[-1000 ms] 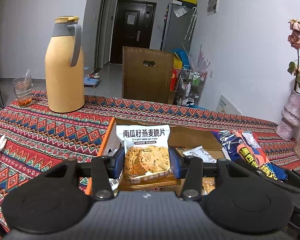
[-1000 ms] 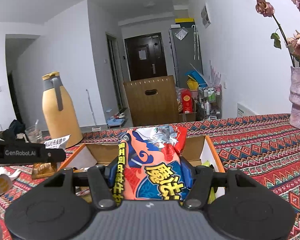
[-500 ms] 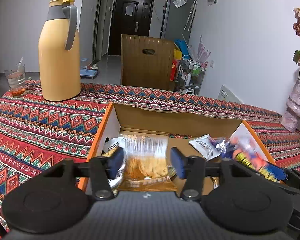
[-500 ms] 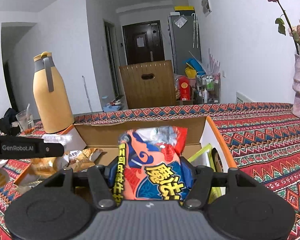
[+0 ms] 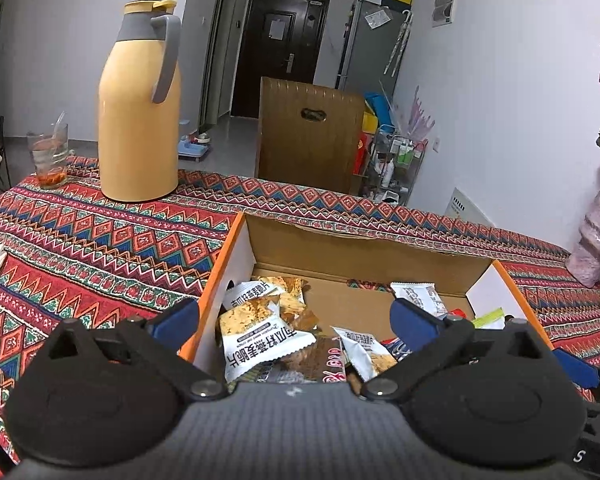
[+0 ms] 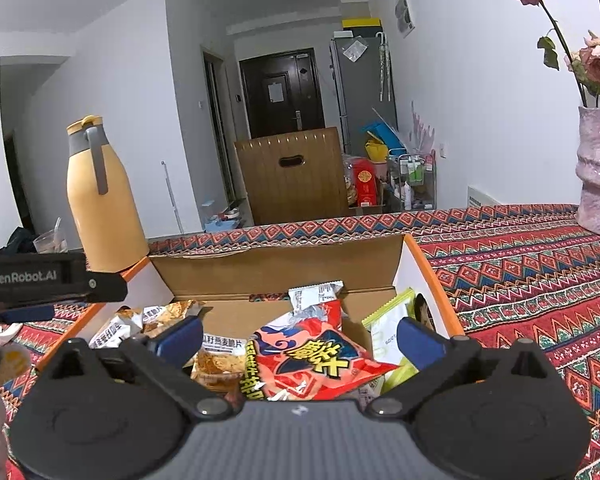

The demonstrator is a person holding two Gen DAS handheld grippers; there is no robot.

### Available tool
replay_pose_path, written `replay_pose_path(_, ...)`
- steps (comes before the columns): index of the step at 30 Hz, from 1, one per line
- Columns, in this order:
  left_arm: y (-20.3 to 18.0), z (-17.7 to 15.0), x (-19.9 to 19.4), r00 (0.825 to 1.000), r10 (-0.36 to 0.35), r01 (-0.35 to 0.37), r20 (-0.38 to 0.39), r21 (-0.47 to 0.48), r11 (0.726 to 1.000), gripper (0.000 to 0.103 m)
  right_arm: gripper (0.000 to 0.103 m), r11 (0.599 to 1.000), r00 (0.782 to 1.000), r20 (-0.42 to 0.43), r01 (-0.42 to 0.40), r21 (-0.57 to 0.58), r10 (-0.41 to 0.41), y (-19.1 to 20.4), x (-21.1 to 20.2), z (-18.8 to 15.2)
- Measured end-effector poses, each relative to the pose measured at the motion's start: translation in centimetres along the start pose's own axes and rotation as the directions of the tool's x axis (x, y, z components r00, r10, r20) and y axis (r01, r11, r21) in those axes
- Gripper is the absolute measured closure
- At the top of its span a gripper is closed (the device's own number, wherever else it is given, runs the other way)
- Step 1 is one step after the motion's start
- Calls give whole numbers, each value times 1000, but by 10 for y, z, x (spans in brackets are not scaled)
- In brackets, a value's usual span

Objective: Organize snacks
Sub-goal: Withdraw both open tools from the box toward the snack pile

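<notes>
Spread wide, both pairs of jaws, having just been opening, nothing pinched between either. Left gripper (image 5: 294,314) hovering over the near left part of the cardboard box (image 5: 364,254), blue pads well apart, above the white oat-crisp packet (image 5: 266,342) lying loose and upside down on other packets. Right gripper (image 6: 300,336) likewise open above the red chip bag (image 6: 320,360), resting tilted on the pile toward the right side of the box, free of both pads. Beside it, a pale green packet (image 6: 392,322) standing against the right wall.

Judged light and soft, all of them: crinkly film, air-puffed, slippery, with brittle contents likely to crush under a hard squeeze. Best taken by a sealed flat edge or across the narrow width, gently. Chip bag likely to bulge and slide if grabbed at the middle.

Farther out: patterned tablecloth (image 5: 100,240), tall yellow thermos (image 5: 140,100), glass (image 5: 52,156) beside it, pink vase (image 6: 598,176) off right.
</notes>
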State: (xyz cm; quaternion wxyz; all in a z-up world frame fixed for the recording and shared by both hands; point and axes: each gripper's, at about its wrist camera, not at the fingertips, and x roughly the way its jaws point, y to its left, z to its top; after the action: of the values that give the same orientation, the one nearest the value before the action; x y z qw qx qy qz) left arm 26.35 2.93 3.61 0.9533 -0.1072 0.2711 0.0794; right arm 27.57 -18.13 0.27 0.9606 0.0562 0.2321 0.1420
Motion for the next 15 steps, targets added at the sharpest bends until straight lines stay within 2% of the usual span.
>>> replay_pose_path(15,-3,-1,-5,1000,-2,2,12,3,1000,0,0,999,999,29,25,19,-26,-5,-8,3)
